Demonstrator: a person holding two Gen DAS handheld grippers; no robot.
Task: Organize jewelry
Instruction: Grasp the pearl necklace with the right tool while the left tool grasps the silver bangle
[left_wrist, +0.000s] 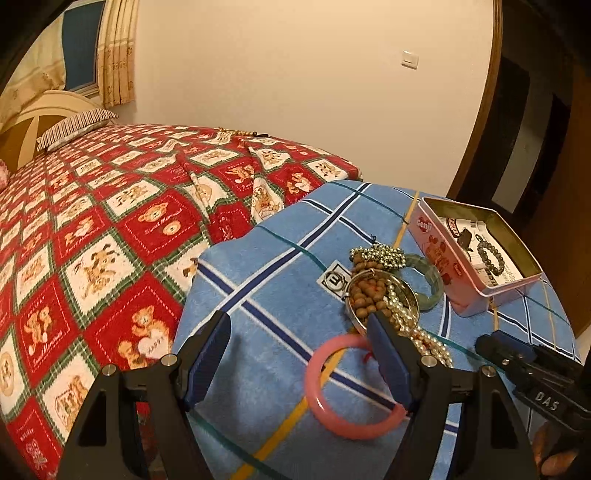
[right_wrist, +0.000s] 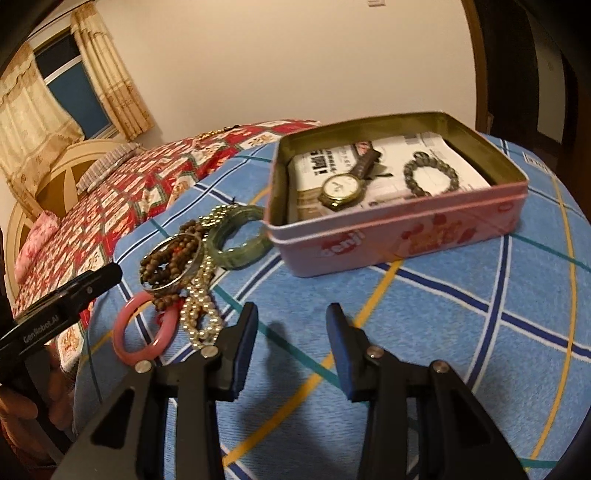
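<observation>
Two grippers hover over a blue plaid cloth (right_wrist: 424, 314), both with jaws apart and holding nothing. The left gripper (left_wrist: 299, 354) has its jaws spread wide; its right finger (left_wrist: 388, 354) crosses in front of the pink bangle (left_wrist: 347, 424), which lies flat on the cloth, but whether it touches the bangle cannot be told. The right gripper (right_wrist: 291, 347) has its jaws open over bare cloth, with the jewelry pile to its left and the tin ahead.

The pile sits just beyond the left gripper. A silver bangle (left_wrist: 356, 317) rests tilted on top, with brown wooden beads (left_wrist: 365, 295) bunched inside and around it. A pearl strand (left_wrist: 421, 332) trails from the pile toward the near edge, touching the pink bangle's far side as seen from the right wrist. A cluster of gold beads (left_wrist: 380, 254) lies at the far end, against a green jade bangle (left_wrist: 428, 277) that lies flat between the pile and the tin.

The pink tin (right_wrist: 399, 229) stands open, near the jade bangle. Inside, on printed paper (right_wrist: 436, 147), lie a watch (right_wrist: 341, 188) with a brown strap and a dark bead bracelet (right_wrist: 430, 173), apart from each other.

The cloth lies on a bed (left_wrist: 110, 229) with a red teddy-bear quilt.
</observation>
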